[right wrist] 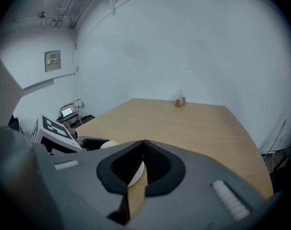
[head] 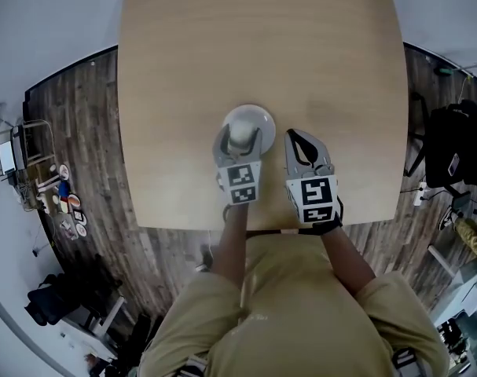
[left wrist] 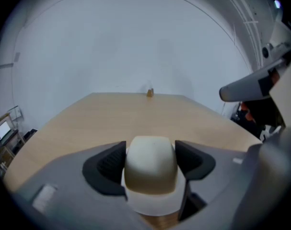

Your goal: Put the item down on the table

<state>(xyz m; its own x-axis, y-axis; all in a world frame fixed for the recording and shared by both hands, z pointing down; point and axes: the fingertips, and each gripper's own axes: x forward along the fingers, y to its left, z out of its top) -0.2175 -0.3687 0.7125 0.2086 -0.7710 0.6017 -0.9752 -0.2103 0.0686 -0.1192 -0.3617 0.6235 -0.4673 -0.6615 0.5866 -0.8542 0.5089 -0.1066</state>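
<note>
From the head view, we see the white domed item [head: 249,124] at the wooden table's [head: 222,53] near middle. In the left gripper view, our left gripper [left wrist: 150,159] clamps its dome. In the right gripper view, our right gripper [right wrist: 141,162] is closed and empty above the table.

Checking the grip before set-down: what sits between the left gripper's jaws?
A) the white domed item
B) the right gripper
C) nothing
A: the jaws of the left gripper close against both sides of the white domed item.
</note>
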